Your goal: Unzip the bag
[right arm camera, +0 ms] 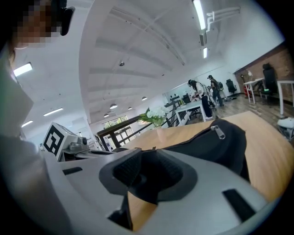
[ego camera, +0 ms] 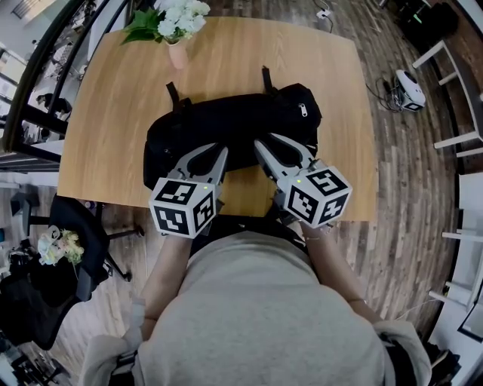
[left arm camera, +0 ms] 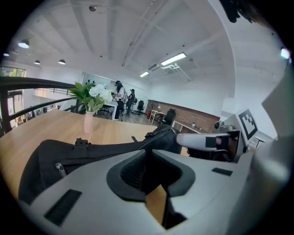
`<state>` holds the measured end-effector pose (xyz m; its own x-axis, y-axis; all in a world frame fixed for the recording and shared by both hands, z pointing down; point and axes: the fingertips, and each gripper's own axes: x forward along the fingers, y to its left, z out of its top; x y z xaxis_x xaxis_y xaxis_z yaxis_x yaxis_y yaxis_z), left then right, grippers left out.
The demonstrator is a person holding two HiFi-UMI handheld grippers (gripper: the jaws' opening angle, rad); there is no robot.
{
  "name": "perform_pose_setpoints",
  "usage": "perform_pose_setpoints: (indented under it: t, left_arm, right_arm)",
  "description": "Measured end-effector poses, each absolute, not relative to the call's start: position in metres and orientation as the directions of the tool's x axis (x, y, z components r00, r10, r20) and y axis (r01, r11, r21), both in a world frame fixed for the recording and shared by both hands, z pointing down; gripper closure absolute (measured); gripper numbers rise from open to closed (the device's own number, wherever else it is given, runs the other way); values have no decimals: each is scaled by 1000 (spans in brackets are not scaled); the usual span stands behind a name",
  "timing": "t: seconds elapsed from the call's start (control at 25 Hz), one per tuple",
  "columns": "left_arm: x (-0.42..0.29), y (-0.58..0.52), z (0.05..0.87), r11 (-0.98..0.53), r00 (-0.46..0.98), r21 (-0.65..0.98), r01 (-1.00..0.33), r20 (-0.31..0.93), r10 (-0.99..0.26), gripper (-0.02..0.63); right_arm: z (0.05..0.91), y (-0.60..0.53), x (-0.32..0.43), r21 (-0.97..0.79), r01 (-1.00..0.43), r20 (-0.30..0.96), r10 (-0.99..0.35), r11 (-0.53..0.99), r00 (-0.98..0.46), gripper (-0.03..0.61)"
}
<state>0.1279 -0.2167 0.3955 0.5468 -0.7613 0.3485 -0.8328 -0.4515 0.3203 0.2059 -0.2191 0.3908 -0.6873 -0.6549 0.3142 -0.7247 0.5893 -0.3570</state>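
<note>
The table has a light wooden top with rounded corners, and the grain runs along its length. A long black bag lies directly on it, across the middle and closer to the near edge. The bag lies on its side, with two short straps sticking out toward the far side. A small metal zipper pull is seen at its right end. At the far edge, well apart from the bag, stands a pink vase upright, with white flowers and green leaves.
</note>
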Motion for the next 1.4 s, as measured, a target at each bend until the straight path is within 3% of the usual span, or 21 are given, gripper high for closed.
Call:
perform_pose_setpoints:
  t: [0.28, 0.44, 1.4]
  left_arm:
    - [130, -208, 406, -450, 542, 308, -838, 384, -748, 569]
    - [133, -205, 410, -457, 552, 314, -832, 398, -733, 577]
    - [140, -203, 426, -469, 570, 324, -821, 433, -699, 591]
  right_arm:
    - [399, -208, 189, -334, -705, 341, -617, 626, -709, 501]
    - [407, -201, 185, -337, -700, 358, -602, 630, -714, 572]
    - [424, -201, 182, -304, -720, 411, -596, 623, -690, 572]
